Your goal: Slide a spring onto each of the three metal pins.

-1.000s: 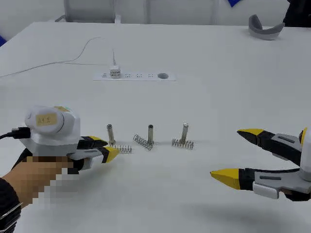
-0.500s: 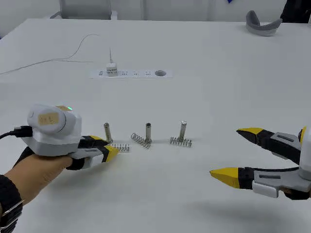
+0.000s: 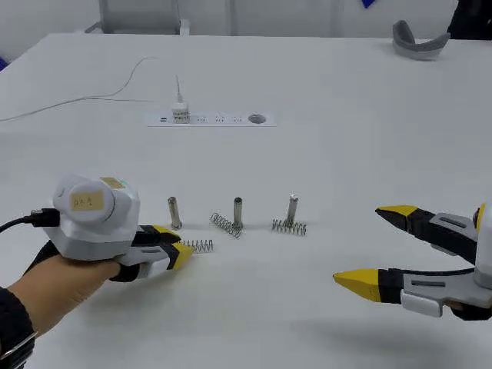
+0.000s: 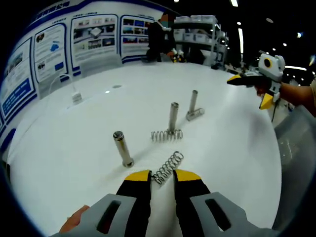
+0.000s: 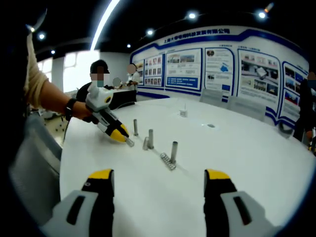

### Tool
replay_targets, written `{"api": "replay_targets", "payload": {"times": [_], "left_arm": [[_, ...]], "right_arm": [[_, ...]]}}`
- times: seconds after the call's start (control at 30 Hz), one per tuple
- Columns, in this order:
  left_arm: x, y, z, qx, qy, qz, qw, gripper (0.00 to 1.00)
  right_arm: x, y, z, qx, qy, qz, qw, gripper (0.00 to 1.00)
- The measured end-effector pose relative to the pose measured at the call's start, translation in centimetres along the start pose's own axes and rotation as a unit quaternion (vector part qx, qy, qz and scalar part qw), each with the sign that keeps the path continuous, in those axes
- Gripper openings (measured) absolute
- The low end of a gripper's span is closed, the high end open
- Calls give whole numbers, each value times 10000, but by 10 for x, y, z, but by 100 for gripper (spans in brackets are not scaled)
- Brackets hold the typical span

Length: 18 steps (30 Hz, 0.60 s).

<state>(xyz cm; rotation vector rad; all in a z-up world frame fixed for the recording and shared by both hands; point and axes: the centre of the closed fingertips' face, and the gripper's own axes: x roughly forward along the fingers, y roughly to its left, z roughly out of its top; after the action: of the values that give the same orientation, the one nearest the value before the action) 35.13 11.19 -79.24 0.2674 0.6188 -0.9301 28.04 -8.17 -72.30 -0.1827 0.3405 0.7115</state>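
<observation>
Left gripper (image 4: 161,176) clamps spring (image 4: 169,166) beside nearest pin (image 4: 122,148); right gripper (image 5: 157,180) gaping, well clear of pins (image 5: 174,151).

Body of right gripper (image 3: 357,243) cut off at picture's right edge. Near end of spring (image 4: 170,165) tucked out of sight between tips of left gripper (image 4: 162,175). Thin cable (image 3: 46,109) exits picture's left edge.

Long white power strip (image 3: 211,119) on white tabletop (image 3: 346,154), thin white cable (image 3: 115,91) trailing left, grey curved band (image 3: 419,42) far right.
</observation>
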Motion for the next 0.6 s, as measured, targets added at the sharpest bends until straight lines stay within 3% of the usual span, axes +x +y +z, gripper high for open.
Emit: {"api": "replay_targets", "payload": {"times": [0.6], "left_arm": [[-3,-8,-11,549,248,-217,9980,15]], "right_arm": [[0,1,0,-6,-10,32,10000,76]]}}
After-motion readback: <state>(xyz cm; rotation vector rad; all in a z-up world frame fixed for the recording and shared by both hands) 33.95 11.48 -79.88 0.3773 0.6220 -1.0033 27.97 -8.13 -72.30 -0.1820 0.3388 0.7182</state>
